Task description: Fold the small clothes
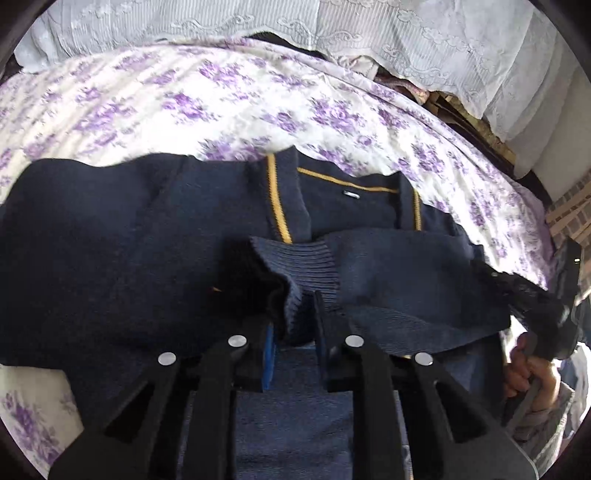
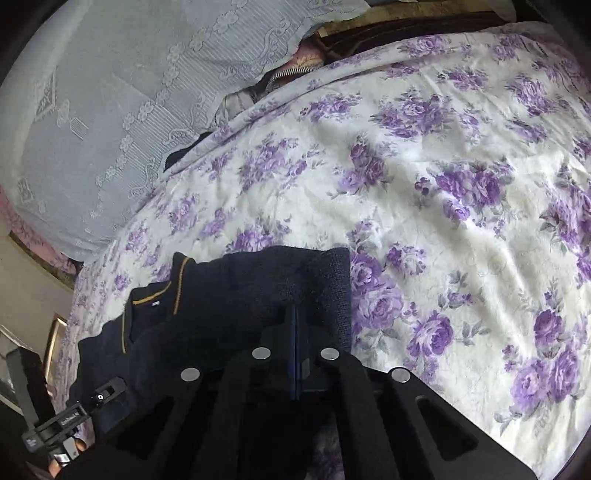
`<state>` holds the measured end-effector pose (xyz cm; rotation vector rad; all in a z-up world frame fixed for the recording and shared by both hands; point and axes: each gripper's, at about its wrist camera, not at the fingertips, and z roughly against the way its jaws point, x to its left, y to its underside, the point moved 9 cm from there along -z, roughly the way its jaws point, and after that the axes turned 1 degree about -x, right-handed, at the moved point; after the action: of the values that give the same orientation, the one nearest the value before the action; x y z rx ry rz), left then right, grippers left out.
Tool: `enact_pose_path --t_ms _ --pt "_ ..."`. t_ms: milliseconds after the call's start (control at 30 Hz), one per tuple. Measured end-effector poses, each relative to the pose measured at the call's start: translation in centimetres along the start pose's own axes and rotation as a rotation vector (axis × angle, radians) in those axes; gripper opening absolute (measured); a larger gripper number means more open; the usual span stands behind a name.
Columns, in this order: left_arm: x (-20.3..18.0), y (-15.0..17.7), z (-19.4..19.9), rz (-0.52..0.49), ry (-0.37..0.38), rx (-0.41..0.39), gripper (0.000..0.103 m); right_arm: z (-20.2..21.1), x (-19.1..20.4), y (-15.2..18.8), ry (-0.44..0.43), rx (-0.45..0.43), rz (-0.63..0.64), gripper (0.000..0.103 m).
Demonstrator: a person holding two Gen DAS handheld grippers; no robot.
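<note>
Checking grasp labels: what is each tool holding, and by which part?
Left tool: shut on the navy sweater at a ribbed cuff. Right tool: shut on the same sweater's knit edge.

Sweater (image 1: 110,229) lying on the bedspread (image 1: 147,103), its cuff (image 1: 295,266) folded over the body; lace cloth (image 1: 369,33) behind, beyond the bedspread's far edge.

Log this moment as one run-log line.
stage: mid-fold | left tool: shut on ribbed hem | right tool: shut on navy sweater edge | surface: floral bedsheet
</note>
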<state>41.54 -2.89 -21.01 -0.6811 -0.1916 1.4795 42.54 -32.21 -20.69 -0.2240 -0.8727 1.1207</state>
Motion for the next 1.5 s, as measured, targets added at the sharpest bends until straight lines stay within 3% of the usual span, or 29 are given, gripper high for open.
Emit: enact_pose_path --t_ms 100,167,233,300,400,500,533,567,600,667,733,833,867,933,967,1033,1067,1200,1300,1500 --pt "0.2 -0.2 0.3 -0.012 -0.015 -0.014 0.021 2.9 1.8 0.1 -0.029 -0.034 0.072 0.002" --pt "0.3 -0.1 0.3 -0.047 -0.064 -0.024 0.024 4.2 2.9 1.9 -0.046 0.007 0.128 0.002" --pt "0.1 0.0 0.2 -0.087 -0.102 -0.028 0.025 3.8 2.4 4.9 -0.007 0.084 0.16 0.002" --pt "0.1 0.1 0.1 -0.108 -0.128 -0.034 0.026 3.8 2.0 6.4 -0.004 0.05 0.205 0.0" --pt "0.4 0.2 0.5 -0.087 -0.116 -0.035 0.026 4.6 2.5 5.7 0.021 0.056 0.2 0.004" --pt "0.3 -0.6 1.3 -0.049 -0.059 -0.057 0.026 5.3 3.9 2.8 0.036 -0.015 0.234 0.005" --pt "0.3 -0.9 1.4 -0.05 -0.056 -0.07 0.028 4.8 3.9 1.6 0.048 -0.023 0.224 0.005" --pt "0.4 -1.2 1.3 -0.055 -0.074 -0.076 0.039 3.7 3.4 0.7 0.06 -0.007 0.202 0.005" --pt "0.8 -1.2 0.8 -0.058 -0.107 -0.067 0.056 2.3 2.5 0.0 0.095 0.017 0.182 0.005" --pt "1.4 -0.6 -0.9 -0.073 -0.132 -0.025 0.065 -1.1 0.3 0.5 0.112 0.093 0.126 0.0" --pt "1.4 -0.8 -0.4 -0.07 -0.128 -0.038 0.065 -0.4 -0.1 0.5 0.079 0.037 0.101 0.0" --pt "1.5 -1.0 1.5 -0.032 -0.078 -0.059 0.068 3.2 1.4 1.2 0.055 -0.028 0.114 0.007" --pt "1.7 -1.0 2.1 -0.022 -0.073 -0.067 0.075 4.1 2.4 1.8 0.037 -0.041 0.147 0.01" --pt "2.7 -1.2 3.2 -0.002 -0.096 -0.09 0.083 3.8 3.5 4.1 0.042 0.016 0.202 0.051" --pt "3.5 -1.0 3.8 0.014 -0.111 -0.095 0.088 2.8 3.8 5.5 0.056 0.067 0.247 0.054" --pt "5.0 -0.2 4.6 0.052 -0.112 -0.086 0.088 2.8 4.4 6.3 0.12 0.013 0.361 0.051" --pt "5.9 0.4 5.7 0.085 -0.08 -0.094 0.087 3.8 4.4 6.1 0.135 -0.009 0.34 0.05" --pt "10.4 1.8 11.6 0.159 -0.094 -0.199 0.09 8.8 5.6 6.1 -0.04 -0.093 0.232 0.057" --pt "15.3 3.3 15.3 0.289 -0.066 -0.27 0.093 10.5 4.8 7.4 -0.07 -0.128 0.181 0.058" --pt "25.3 5.3 16.3 0.614 -0.023 -0.281 0.094 10.7 2.3 8.2 -0.103 -0.17 0.046 0.058"
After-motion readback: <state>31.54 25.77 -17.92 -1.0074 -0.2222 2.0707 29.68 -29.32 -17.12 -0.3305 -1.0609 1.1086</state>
